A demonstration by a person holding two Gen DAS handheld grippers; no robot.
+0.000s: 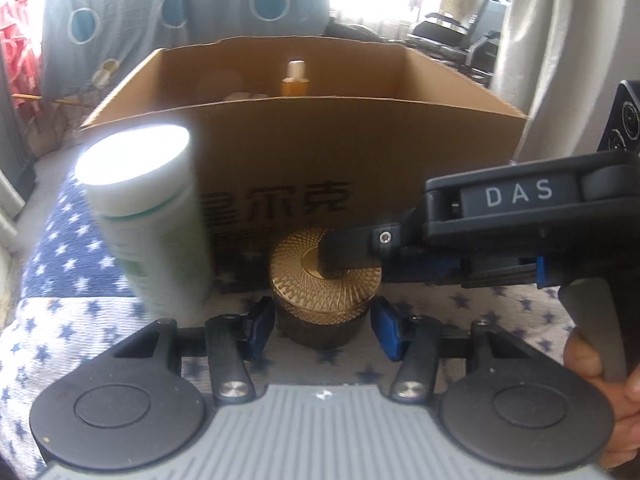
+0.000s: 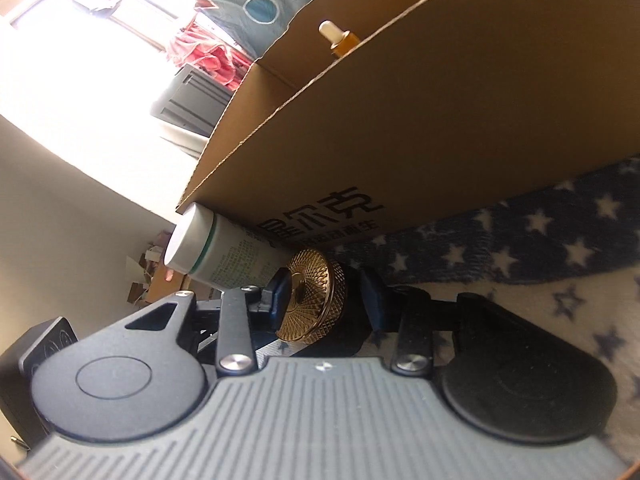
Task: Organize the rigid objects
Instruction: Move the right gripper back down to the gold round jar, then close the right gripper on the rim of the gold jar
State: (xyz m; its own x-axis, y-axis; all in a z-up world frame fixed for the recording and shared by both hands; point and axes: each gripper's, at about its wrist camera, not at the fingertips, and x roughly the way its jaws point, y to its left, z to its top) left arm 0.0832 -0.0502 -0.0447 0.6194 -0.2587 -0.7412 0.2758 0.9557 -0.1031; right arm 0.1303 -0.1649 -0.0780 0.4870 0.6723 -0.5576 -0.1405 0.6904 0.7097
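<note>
A gold textured jar (image 1: 324, 288) with a patterned lid stands on the star-print blanket in front of a cardboard box (image 1: 312, 152). My left gripper (image 1: 323, 326) is open, its blue pads on either side of the jar's dark base without pressing it. My right gripper (image 1: 340, 254) comes in from the right, rolled sideways, one finger across the lid. In the right wrist view its fingers (image 2: 280, 294) straddle the jar (image 2: 310, 300) from lid to base; whether they clamp it is unclear. A white bottle (image 1: 148, 224) with a green label stands to the left; it also shows in the right wrist view (image 2: 216, 252).
The box (image 2: 420, 132) is open-topped and holds an amber dropper bottle (image 1: 295, 80) with a white cap. The blanket (image 1: 72, 264) covers the surface. A curtain (image 1: 560, 60) hangs at the right, patterned fabric behind the box.
</note>
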